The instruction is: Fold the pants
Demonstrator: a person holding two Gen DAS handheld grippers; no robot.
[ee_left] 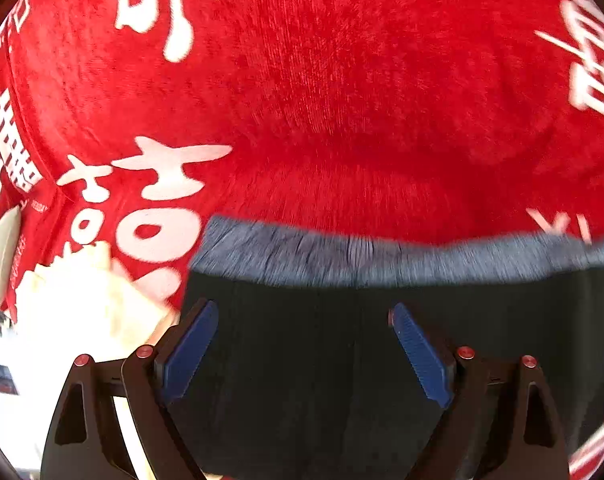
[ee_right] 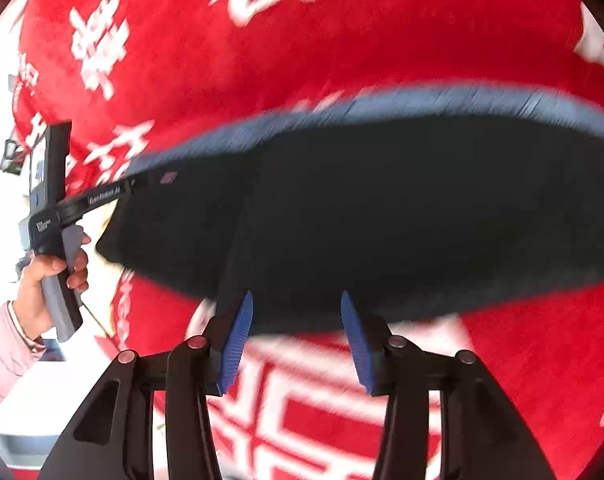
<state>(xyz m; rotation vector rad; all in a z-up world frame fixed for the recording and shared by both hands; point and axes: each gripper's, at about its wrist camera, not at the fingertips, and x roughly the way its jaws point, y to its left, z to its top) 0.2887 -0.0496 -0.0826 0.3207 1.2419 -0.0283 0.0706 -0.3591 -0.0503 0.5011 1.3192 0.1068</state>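
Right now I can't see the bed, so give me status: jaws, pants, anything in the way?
Left gripper jaws open over the dark pants, nothing pinched. Right gripper jaws open at pants' near edge. Pants flat on red blanket. Nothing blocking.

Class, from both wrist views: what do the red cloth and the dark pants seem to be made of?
Red cloth: probably plush or velvety fabric; a fine brushed nap shows, with white printed characters. Pants: matte dark fabric, likely knit, with a ribbed grey-blue band; motion blur leaves this uncertain.
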